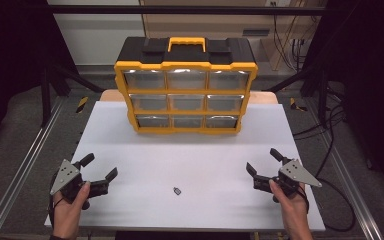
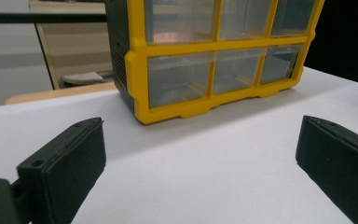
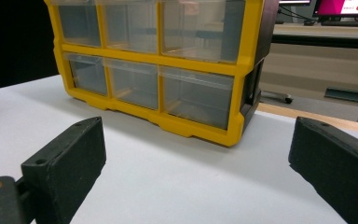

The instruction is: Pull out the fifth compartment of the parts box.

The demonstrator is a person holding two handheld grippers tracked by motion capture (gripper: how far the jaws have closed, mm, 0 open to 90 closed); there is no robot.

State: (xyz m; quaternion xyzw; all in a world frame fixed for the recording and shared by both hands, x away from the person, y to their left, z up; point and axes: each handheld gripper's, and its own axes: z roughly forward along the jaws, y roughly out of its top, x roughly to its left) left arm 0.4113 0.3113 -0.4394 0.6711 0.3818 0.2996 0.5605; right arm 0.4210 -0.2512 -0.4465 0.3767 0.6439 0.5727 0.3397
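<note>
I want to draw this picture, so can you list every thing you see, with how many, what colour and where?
Plastic drawer organiser box: 1, yellow and black, far middle of table.
Clear drawers: 9, see-through, in the box front.
Small dark object: 1, dark grey, near middle of table, too small to identify.
White table top: 1, white, under everything.
Left tool: 1, black, near left, open, held by a hand.
Right tool: 1, black, near right, open, held by a hand.

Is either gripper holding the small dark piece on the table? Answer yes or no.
No: the small dark piece lies alone on the white table, between the open left gripper and open right gripper.
</note>
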